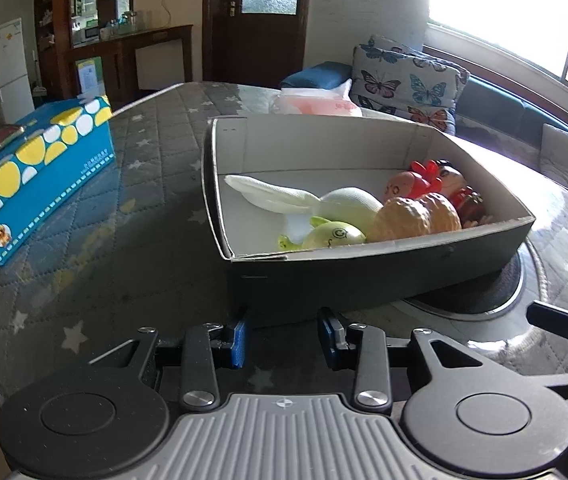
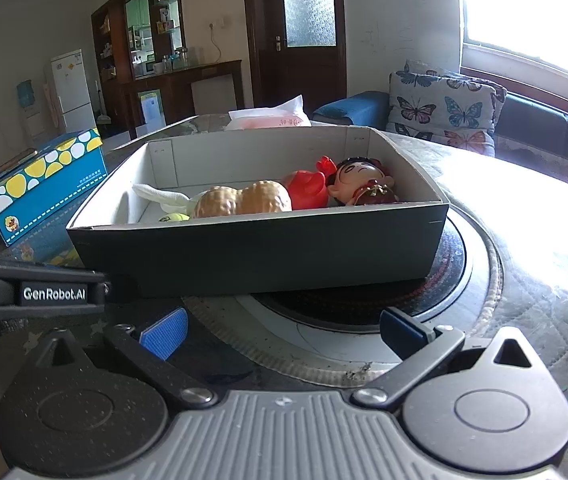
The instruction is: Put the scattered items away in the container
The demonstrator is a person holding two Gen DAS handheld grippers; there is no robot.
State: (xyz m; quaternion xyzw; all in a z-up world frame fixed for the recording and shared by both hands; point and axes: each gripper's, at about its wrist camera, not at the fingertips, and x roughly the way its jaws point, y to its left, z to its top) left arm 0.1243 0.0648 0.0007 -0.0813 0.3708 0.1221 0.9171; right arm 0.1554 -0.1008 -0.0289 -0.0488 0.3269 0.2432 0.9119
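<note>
1. While parked low before the container (image 2: 251, 256), both empty: left gripper (image 1: 282, 338) fingers narrow, right gripper (image 2: 284, 330) fingers wide.
2. Could shove the container off its round stand (image 2: 456, 272) if nudged forward.
3. Holds peanut toy (image 2: 243, 200), doll (image 2: 360, 184), red toy (image 2: 306, 190), white cloth (image 1: 275, 196), green toy (image 1: 336, 234).

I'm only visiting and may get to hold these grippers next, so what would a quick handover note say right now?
Left gripper: open, holding nothing, just short of the box.
Right gripper: open wide, empty, also in front of the box.
In the box: peanut toy, doll, red toy, white cloth, green toy.
Done: those items are in.
Left: no loose toys in view; the blue carton stands beside the box.
</note>
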